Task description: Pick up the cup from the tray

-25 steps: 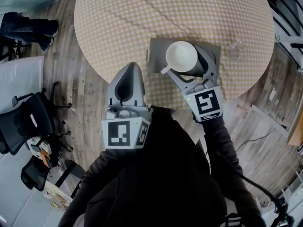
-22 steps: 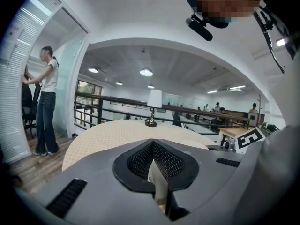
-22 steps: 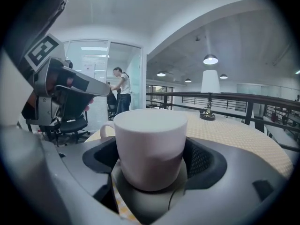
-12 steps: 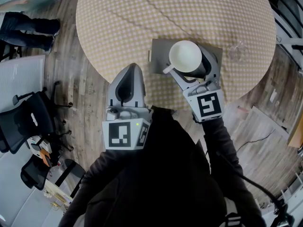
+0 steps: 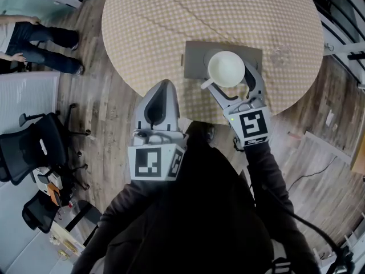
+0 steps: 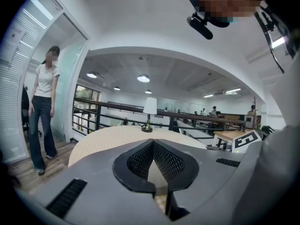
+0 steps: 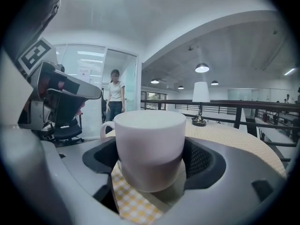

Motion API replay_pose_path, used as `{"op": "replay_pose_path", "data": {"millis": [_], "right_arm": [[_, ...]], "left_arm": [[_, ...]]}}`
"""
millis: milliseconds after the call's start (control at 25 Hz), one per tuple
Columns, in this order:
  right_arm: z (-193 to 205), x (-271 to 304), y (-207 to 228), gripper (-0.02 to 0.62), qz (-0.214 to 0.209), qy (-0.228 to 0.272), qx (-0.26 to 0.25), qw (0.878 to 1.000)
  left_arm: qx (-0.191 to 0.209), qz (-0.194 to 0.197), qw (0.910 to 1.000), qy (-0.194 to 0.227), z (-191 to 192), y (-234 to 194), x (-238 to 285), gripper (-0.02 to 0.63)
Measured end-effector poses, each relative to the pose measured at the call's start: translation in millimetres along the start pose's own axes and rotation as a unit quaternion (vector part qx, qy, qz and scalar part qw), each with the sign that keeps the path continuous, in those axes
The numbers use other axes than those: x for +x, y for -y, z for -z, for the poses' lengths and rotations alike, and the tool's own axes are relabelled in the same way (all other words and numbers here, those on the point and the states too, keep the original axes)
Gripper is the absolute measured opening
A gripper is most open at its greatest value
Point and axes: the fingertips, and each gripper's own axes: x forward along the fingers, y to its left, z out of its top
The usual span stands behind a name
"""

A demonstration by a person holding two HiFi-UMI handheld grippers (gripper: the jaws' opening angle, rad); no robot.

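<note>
holds upright cup (image 5: 226, 68), mouth up, handle pointing left, between right gripper (image 7: 150, 161) fingers over tray (image 5: 195, 59); left gripper (image 6: 153, 145) fingers closed, empty

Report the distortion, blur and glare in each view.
Head view: sharp and evenly lit, no glare on the table. Left gripper view: fisheye with dark corners, ceiling lamps blown out. Right gripper view: fisheye, the cup close and slightly soft, the ceiling bent into an arc.

Tray (image 5: 195, 60) lies on the table (image 5: 171, 16), beneath the cup (image 5: 226, 69).
</note>
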Motion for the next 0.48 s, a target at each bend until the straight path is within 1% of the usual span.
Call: {"op": "replay_pose_path", "data": {"millis": [240, 360, 480], "right_arm": [[-2, -19, -27, 0.364, -0.011, 0.005, 0.005, 1.0], [-8, -12, -42, 0.364, -0.025, 0.007, 0.012, 1.0], [-18, 6, -63, 0.364, -0.047, 0.014, 0.004, 0.999]], "left_arm": [[-0.003, -0.008, 0.9999, 0.014, 1, 11, -35, 0.002], [-0.001, -0.022, 0.9996, 0.019, -3, 2, -46, 0.002], [-0.001, -0.042, 0.9989, 0.021, -8, -19, -53, 0.002]]}}
